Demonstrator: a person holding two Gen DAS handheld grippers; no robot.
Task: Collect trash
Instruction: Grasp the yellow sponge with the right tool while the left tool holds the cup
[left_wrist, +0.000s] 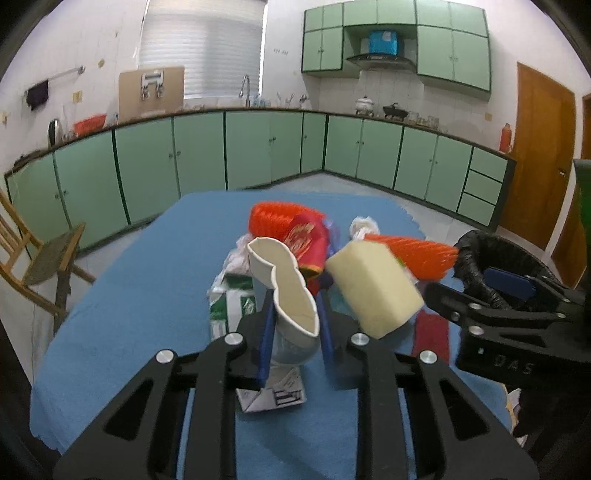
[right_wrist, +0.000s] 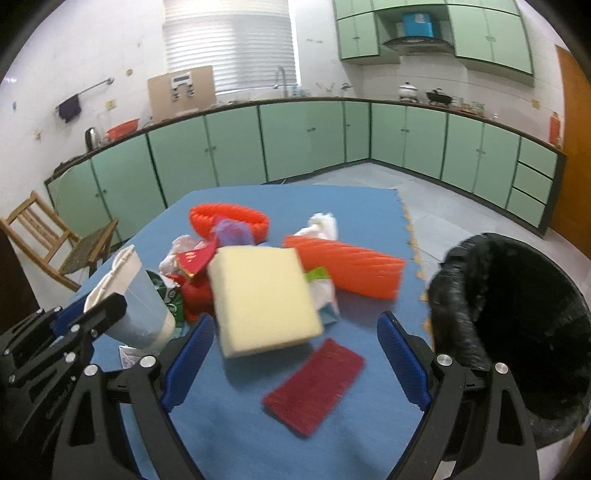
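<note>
My left gripper (left_wrist: 293, 332) is shut on a crushed white paper cup (left_wrist: 286, 288), held above the blue table (left_wrist: 129, 314); the cup also shows in the right wrist view (right_wrist: 142, 306). A pale yellow sponge block (right_wrist: 262, 295) appears blurred in mid-air between the grippers, also seen in the left wrist view (left_wrist: 373, 288). My right gripper (right_wrist: 295, 362) is open and empty above a dark red scouring pad (right_wrist: 314, 387). A pile of trash with orange baskets (right_wrist: 343, 267), a red packet (left_wrist: 308, 240) and white wrappers (right_wrist: 321, 225) lies behind. A black-lined trash bin (right_wrist: 517, 314) stands at right.
Green cabinets (right_wrist: 295, 136) line the far walls. A wooden chair (right_wrist: 44, 240) stands left of the table. A flattened printed carton (left_wrist: 273, 395) lies under the cup. An orange door (left_wrist: 539, 155) is at the right.
</note>
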